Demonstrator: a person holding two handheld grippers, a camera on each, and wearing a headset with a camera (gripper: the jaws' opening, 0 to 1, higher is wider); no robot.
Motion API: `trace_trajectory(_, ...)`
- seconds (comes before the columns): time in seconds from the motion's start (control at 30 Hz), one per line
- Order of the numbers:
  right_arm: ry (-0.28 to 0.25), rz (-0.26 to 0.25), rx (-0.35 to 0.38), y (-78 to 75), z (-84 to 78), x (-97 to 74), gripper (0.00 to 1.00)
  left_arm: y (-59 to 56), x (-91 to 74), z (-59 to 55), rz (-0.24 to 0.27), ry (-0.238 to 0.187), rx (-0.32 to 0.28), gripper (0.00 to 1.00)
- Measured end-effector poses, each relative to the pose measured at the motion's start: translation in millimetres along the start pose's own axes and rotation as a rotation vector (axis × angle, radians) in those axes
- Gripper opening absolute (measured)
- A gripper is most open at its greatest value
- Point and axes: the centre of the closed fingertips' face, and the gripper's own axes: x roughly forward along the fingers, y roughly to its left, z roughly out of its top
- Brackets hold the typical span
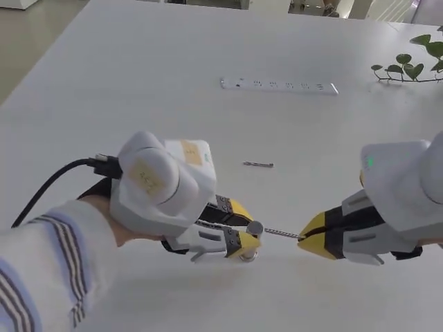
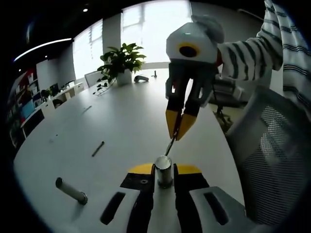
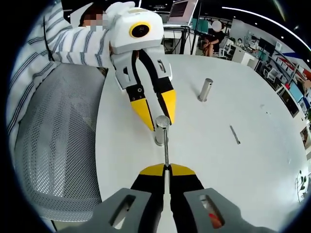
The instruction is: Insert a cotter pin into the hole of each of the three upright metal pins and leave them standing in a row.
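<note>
Grip, left: left gripper (image 2: 164, 171) is clamped on the held metal pin (image 3: 162, 130), upright on the table (image 1: 173, 83)
Grip, right: right gripper (image 3: 166, 169) pinches a cotter pin (image 3: 166, 151) by one end
Contact: cotter tip meets the pin just below its head; entry into the hole cannot be told
Beyond: second metal pin (image 3: 205, 90) stands well apart; spare cotter pin (image 1: 258, 164) lies on the table
Progress: early, I judge; first insertion under way, others and the row left
</note>
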Motion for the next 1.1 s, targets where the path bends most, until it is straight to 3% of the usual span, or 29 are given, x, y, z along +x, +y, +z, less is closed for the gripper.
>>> trace_trajectory(0.23,0.017,0.003,-0.033,-2.9,1.1,1.9,0.00,1.7,-0.4,-0.2,-0.007,0.009,-0.047,0.10)
trace_trajectory(0.57,0.038,0.015,-0.083,-2.9,2.2,2.8,0.00,2.3,-1.4,-1.4,-0.008,0.020,-0.034,0.10)
trace_trajectory(1.1,0.009,0.006,-0.091,-7.7,12.8,5.1,0.00,2.5,-1.3,-1.6,-0.006,0.027,-0.028,0.09)
